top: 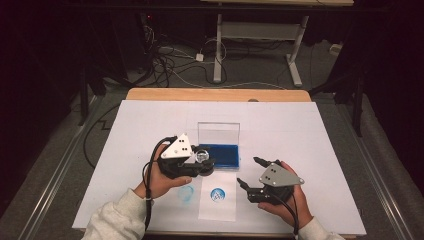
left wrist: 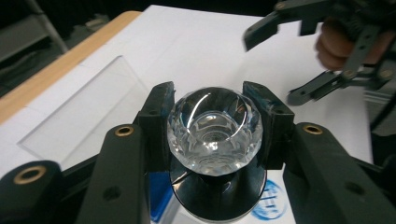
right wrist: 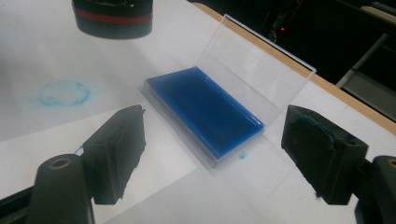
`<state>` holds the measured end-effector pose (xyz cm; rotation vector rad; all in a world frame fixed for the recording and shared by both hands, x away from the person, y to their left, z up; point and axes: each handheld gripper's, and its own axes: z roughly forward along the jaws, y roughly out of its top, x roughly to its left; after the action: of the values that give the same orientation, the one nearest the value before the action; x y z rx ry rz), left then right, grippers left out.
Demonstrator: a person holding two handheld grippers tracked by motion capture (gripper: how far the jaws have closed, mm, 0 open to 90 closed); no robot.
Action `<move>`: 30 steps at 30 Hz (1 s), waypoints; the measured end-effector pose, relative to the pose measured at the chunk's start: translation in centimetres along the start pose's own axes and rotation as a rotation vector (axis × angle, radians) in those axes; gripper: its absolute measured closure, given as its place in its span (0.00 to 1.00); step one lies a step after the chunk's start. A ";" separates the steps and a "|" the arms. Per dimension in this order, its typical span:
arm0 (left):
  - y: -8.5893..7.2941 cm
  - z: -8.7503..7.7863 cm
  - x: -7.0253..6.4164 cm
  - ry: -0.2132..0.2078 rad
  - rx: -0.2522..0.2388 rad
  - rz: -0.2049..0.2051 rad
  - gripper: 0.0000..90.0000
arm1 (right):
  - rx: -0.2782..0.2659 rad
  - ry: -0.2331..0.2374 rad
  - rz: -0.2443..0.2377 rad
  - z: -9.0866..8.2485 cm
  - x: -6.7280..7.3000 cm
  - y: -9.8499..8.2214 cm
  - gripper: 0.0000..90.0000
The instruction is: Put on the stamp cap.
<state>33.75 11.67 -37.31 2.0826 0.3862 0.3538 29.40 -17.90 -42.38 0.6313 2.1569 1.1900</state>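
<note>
The left gripper (top: 200, 162), its hand (top: 159, 181) angled inward, clamps a faceted crystal-topped stamp (left wrist: 215, 133) between its jaws just beside the open blue ink pad (top: 219, 155), while the right gripper (top: 248, 172), held level, faces it with empty, spread jaws.

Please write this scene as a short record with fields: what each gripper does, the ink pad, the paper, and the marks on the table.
left gripper: shut on the crystal-topped stamp
right gripper: open, nothing between the jaws
ink pad: blue, in a clear case, lid raised
paper sheet: white, carries one round blue print
table cover: white, with a faint blue ring left of the sheet
</note>
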 end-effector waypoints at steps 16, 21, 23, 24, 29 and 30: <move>-0.2 -1.0 1.2 0.045 0.003 0.002 0.60 | 0.016 -0.110 0.077 -3.2 -1.9 -3.1 0.25; -0.3 -1.3 1.5 0.052 -0.005 -0.008 0.60 | 0.015 -0.127 0.100 -4.1 -2.3 -3.9 0.25; -0.3 -1.5 1.6 0.061 -0.007 -0.007 0.60 | 0.021 -0.137 0.097 -4.2 -2.3 -4.2 0.25; -0.3 -1.5 1.7 0.064 -0.008 -0.007 0.60 | 0.026 -0.137 0.099 -4.2 -2.3 -4.3 0.25; -0.3 -2.0 2.0 0.093 -0.007 -0.011 0.60 | 0.034 -0.137 0.097 -4.2 -2.0 -4.6 0.25; -0.2 -2.1 2.0 0.098 -0.006 -0.007 0.60 | 0.035 -0.136 0.099 -4.2 -2.0 -4.5 0.24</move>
<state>34.75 14.21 -36.23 2.0629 0.4505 0.4533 27.42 -23.85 -44.00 0.8187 2.0565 1.1287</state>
